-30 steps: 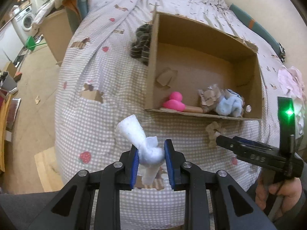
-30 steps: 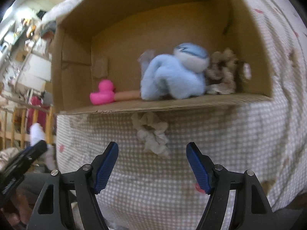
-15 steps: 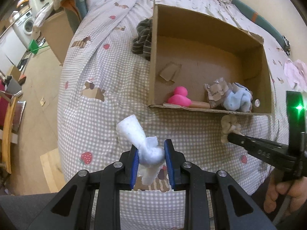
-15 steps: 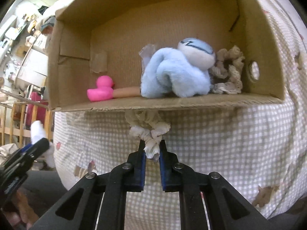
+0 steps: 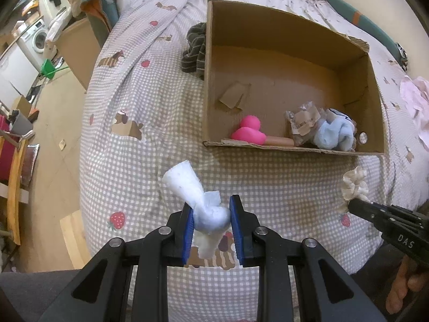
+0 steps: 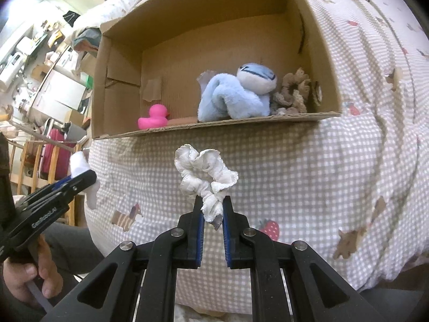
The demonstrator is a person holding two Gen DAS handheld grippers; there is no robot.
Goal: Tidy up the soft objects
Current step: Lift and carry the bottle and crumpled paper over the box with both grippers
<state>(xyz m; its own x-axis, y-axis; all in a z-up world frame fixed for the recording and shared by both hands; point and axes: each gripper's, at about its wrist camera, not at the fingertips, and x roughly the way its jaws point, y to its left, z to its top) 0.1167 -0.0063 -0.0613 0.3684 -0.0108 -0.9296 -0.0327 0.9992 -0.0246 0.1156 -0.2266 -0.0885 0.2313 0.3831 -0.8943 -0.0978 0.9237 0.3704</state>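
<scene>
Both grippers hold soft items above the bed, in front of the cardboard box.

The right gripper (image 6: 212,216) is clamped on the lower end of a white scrunchie (image 6: 204,177), its jaws having just closed on the fabric; the scrunchie is lifted clear of the checked bedspread (image 6: 308,177), just short of the box's near wall. The left gripper (image 5: 211,216) is clamped on a knotted white sock (image 5: 197,196), whose open end sticks up to the left. Inside the cardboard box (image 6: 120,61), along the near wall, lie a pink rubber duck (image 6: 153,117), a light blue plush toy (image 6: 237,95) and a beige scrunchie (image 6: 293,94). A dark striped cloth (image 5: 194,48) lies on the bed against the box's left side.
</scene>
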